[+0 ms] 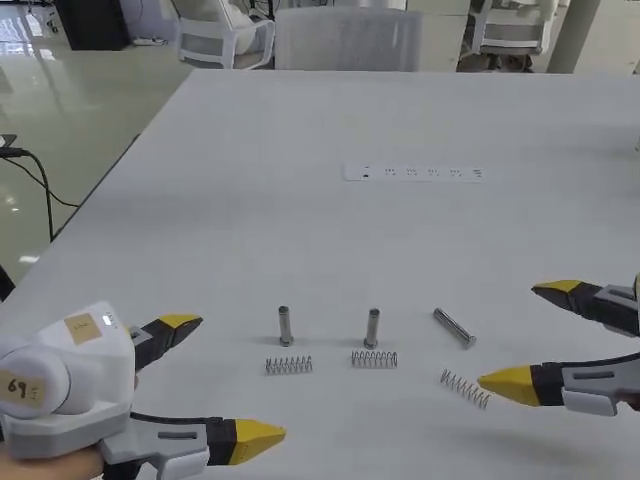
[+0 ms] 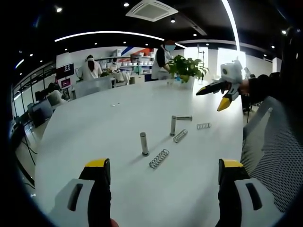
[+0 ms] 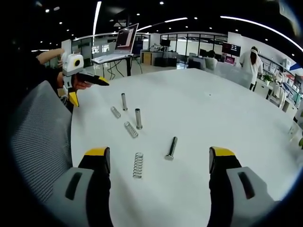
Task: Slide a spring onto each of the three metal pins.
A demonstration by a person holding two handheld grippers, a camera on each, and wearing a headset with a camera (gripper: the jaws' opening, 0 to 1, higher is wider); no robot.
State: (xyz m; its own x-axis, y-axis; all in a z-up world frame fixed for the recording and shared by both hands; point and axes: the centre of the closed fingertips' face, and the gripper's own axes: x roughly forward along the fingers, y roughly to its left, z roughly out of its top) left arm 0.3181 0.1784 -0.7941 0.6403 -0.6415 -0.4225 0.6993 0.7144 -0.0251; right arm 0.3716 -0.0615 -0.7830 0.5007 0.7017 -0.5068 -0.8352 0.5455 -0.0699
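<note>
No spring is on a pin yet, so I judge the task to be at its very start, with the first pick not yet made. The left hand-held gripper (image 1: 222, 378) hovers with its jaws wide apart and nothing between them. The right hand-held gripper (image 1: 530, 335) is spread and empty too.

The parts lie in a row toward the near edge of the table (image 1: 300, 220). Counting from the table's left edge, the first pin (image 1: 285, 327) and the second pin (image 1: 372, 328) stand upright on their wider ends, and the third pin (image 1: 454, 327) lies on its side. Each pin has a spring lying flat just on its near-edge side, not touching it: the first spring (image 1: 289, 366), the second spring (image 1: 374, 359) and the third spring (image 1: 465, 388). The third spring lies close to one jaw tip of the right hand-held gripper. A power strip (image 1: 415, 173) sits well apart, toward the far edge.

The next move probably calls for closing one pair of jaws lightly across a spring, so the coils neither crush nor flick away. The spring would then be tipped upright until its bore lines up with a pin's top. The third pin will likely need standing up, or steadying with the other hand-held gripper, before its spring can go on
</note>
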